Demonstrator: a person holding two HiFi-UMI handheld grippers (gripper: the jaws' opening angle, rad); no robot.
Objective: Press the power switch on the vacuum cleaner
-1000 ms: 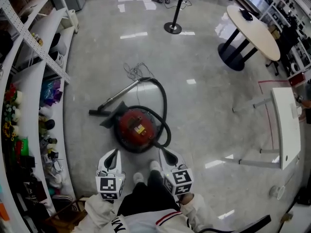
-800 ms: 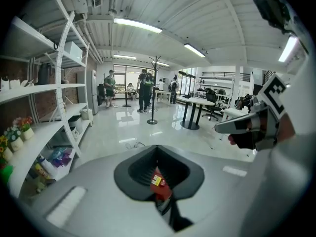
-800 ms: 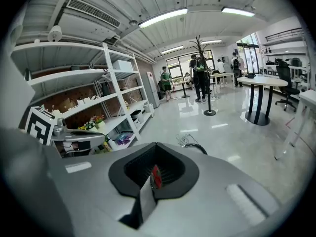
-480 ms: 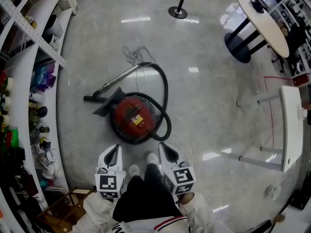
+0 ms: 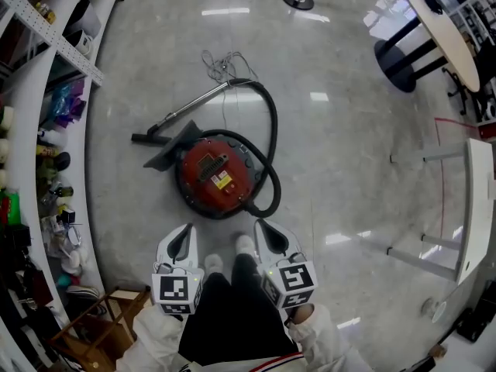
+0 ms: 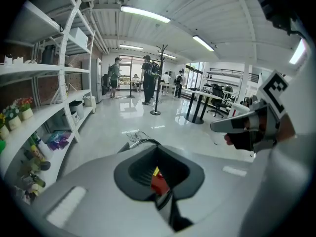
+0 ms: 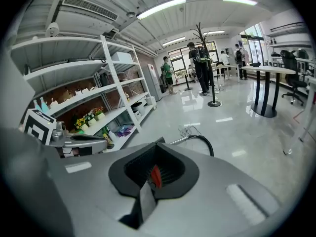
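I hold my left gripper (image 5: 183, 239) and my right gripper (image 5: 265, 235) low in front of me, on either side of my white shoes (image 5: 213, 263). Both point towards the round red vacuum cleaner (image 5: 215, 178) on the glossy grey floor (image 5: 341, 153). Its black ribbed hose (image 5: 273, 142) curves round its right side and up to a thin metal wand (image 5: 198, 103). White shelving (image 5: 46, 91) lines my left.

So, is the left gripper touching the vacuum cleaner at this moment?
Apart. In the head view, a strip of bare floor shows between the tip of the left gripper and the red vacuum cleaner.
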